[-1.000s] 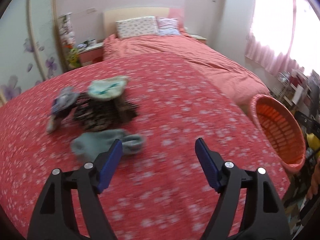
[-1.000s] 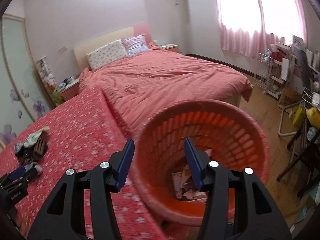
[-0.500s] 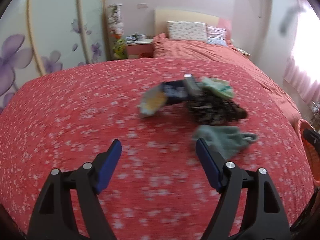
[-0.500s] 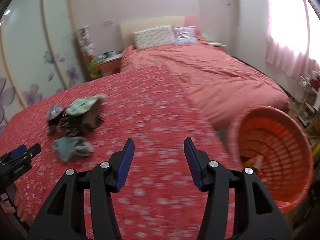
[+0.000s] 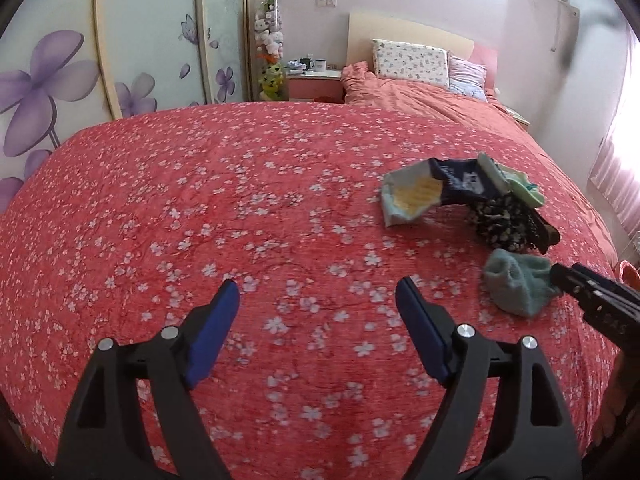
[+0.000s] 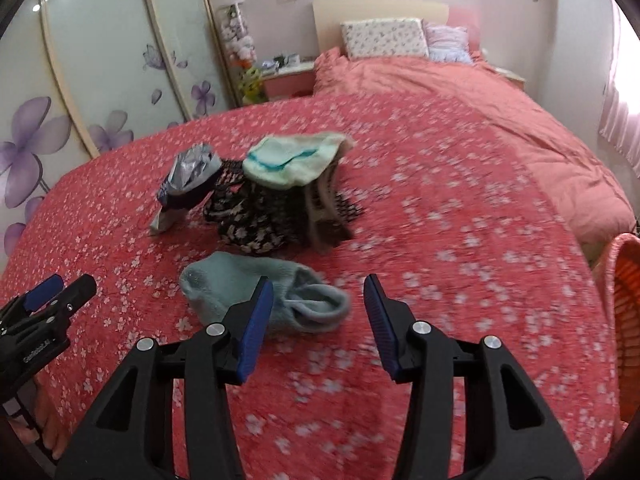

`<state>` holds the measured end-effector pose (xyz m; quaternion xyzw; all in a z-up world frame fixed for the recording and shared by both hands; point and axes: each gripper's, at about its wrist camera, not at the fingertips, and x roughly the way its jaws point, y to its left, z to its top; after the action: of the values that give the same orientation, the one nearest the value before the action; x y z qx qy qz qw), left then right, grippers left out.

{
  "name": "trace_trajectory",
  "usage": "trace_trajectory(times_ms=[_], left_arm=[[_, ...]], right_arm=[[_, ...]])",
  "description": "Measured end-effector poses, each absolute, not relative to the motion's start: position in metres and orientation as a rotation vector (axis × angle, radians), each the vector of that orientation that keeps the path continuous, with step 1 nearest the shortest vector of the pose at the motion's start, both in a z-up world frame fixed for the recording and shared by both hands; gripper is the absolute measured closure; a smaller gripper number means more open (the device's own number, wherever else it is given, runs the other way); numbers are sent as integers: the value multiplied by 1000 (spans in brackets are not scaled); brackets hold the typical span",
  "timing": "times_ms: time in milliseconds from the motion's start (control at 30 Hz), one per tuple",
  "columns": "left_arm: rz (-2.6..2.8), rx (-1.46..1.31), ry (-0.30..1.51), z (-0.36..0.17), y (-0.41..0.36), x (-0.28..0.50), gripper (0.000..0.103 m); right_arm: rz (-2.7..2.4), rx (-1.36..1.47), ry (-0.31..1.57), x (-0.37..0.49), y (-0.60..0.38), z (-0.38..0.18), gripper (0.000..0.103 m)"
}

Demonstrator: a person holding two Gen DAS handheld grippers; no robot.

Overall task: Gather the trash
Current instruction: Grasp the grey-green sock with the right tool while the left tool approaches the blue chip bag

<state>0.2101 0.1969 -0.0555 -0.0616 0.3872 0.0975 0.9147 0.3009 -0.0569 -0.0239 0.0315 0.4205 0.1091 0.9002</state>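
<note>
Both tongs are hanging wide open and empty over the bed [image 5: 240,208] right now. The right tongs [image 6: 318,312] are hovering just above the pale blue sock [image 6: 256,292], and the left tongs [image 5: 318,312] are sitting over bare bedspread, well apart from the pile.

The actual trash is looking like the crumpled snack wrapper [image 5: 432,194], lying open at the far left edge of the clothes heap and touching the dark floral garment [image 6: 260,216]. A mint cloth [image 6: 292,160] is perching on top of that. The orange basket [image 6: 624,320] is peeking in at the right edge.

If I'm doing this, I'm going for the wrapper's free flap on the side away from the clothes, pinching low so no fabric is coming along.

There's white print on the wrapper's dark blue part, but it's too blurry to read.
</note>
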Motion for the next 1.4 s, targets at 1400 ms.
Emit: trace_trajectory(times_ms=[1400], left_arm=[[226, -113, 877, -56, 200, 247, 34]], right_arm=[[39, 151, 825, 265, -164, -24, 89]])
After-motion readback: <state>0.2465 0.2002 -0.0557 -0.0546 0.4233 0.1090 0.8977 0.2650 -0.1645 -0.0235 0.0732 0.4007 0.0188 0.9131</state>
